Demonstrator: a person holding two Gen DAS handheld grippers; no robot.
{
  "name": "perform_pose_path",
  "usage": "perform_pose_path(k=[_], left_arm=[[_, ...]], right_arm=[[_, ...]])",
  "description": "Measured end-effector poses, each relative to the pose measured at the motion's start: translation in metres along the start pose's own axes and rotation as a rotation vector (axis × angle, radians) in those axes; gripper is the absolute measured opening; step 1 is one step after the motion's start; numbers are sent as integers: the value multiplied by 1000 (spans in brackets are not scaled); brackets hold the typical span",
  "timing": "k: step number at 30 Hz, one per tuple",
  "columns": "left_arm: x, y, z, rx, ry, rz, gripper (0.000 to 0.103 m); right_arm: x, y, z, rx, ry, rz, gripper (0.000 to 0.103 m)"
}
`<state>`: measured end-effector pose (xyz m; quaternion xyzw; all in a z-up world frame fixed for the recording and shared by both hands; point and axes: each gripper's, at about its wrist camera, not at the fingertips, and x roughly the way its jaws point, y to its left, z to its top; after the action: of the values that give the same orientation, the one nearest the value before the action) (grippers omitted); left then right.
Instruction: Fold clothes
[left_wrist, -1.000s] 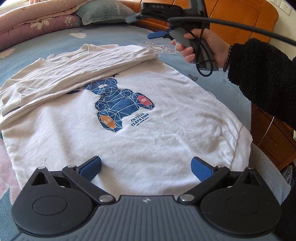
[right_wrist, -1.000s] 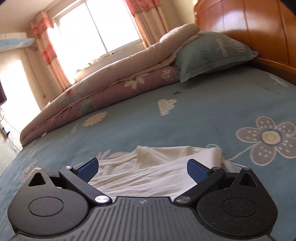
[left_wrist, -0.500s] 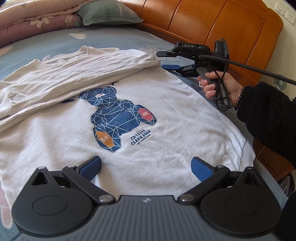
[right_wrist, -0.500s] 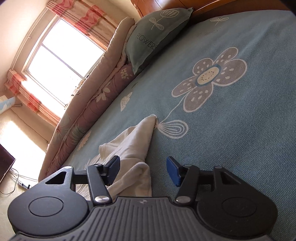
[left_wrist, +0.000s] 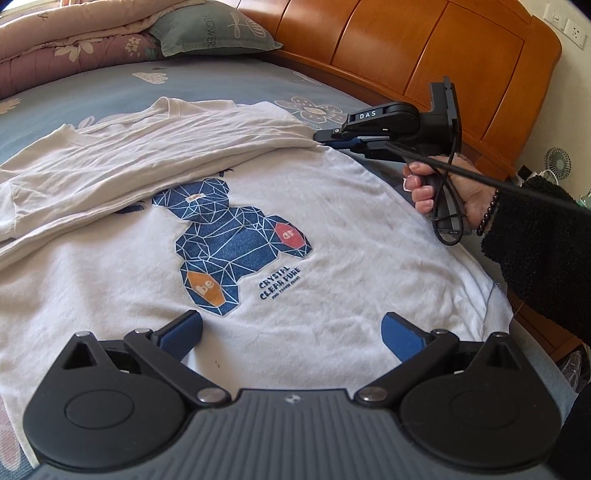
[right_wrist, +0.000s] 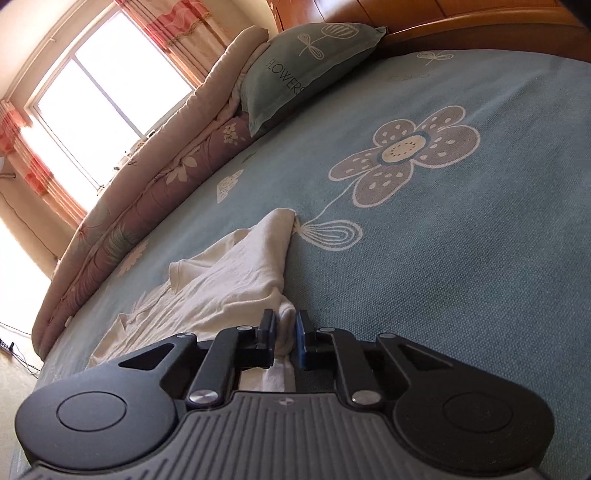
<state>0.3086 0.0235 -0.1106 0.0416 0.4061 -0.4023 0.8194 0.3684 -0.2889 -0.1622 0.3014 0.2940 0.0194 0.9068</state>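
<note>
Right claw (right_wrist: 283, 330) closing on bunched edge of white bear-print T-shirt (left_wrist: 332, 229), left claw (left_wrist: 291, 332) apart

Bare sheet (right_wrist: 461, 258) lies open; quilt (right_wrist: 155, 192) and pillow (right_wrist: 295, 70) wall the far side.

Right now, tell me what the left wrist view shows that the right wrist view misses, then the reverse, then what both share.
Only the left wrist view: the blue bear print on the white T-shirt, the open left claw above the shirt's near edge, and the hand holding the right claw's handle.

Only the right wrist view: the window with its curtains, and the right claw closing with a fold of shirt between its pads.

Both: the shirt, the blue flowered bedsheet, the green pillow and the rolled quilt.
</note>
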Motion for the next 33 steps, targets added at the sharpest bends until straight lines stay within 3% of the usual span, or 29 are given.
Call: perform_pose_path(k=[3,6,10,12,13,17,20,26,28,30,33], left_arm=[[0,-1,-1,7,1,4,102],[0,-2,0,11,3,8,102],[0,0,-1,5,1,1,102],[0,1,-1,0,-1,-5,102],[-1,1,-1,-2,-2,-7,102],[-1,3,0,-6,-3,-14,102],[0,2,0,-1,-3,-9,102],[0,3,0,-4,-4,-14,102],[0,4,-1,-5,-6,-16,102],[1,4,0,0,-5,-15,102],[1,2,0,3,-5,-11,102]], right_arm=[[-10,16,6,-73,-38,-54,18],[-13,42,18,-183,-82,-32,19],[23,68,23,-294,17,-30,19],[44,71,14,-374,79,-126,14],[47,66,11,-390,73,-119,14],[34,64,21,-354,15,-155,17],[37,78,33,-413,-7,-169,17],[84,73,38,-441,67,-198,14],[84,66,47,-391,60,-226,6],[81,65,55,-349,40,-229,12],[82,76,58,-391,29,-216,13]])
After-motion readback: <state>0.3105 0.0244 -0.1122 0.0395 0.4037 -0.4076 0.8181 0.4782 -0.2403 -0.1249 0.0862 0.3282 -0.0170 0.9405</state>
